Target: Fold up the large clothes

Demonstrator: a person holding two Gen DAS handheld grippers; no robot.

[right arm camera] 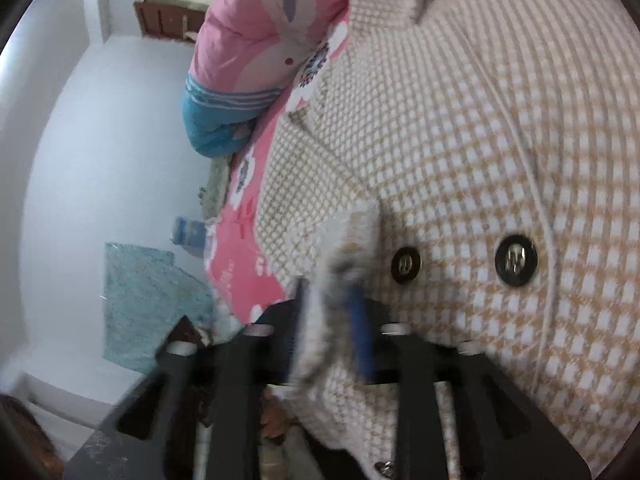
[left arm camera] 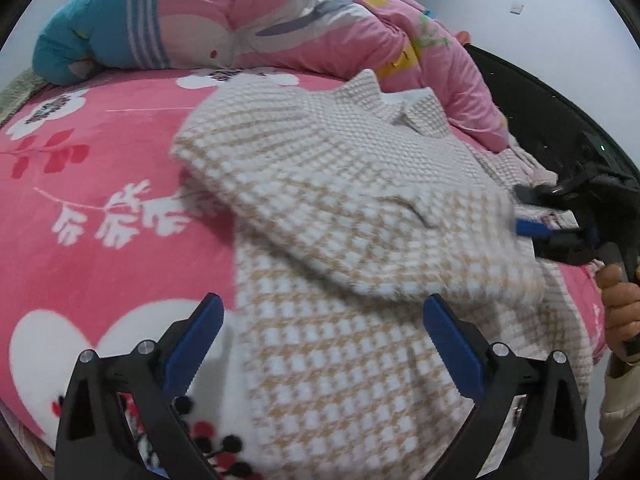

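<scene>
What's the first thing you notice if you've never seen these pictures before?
A big beige-and-white checked coat sprawls across a bright pink flowered bedsheet, partly folded over itself. Behind it lies a bunched pink quilt with a teal end. In the right wrist view, two shiny dark buttons sit near the blue gripper fingers.

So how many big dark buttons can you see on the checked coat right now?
2. In the right wrist view both sit side by side on the checked coat: one button nearer the gripper's blue finger, the other button further right. More may be hidden under folds.
</scene>
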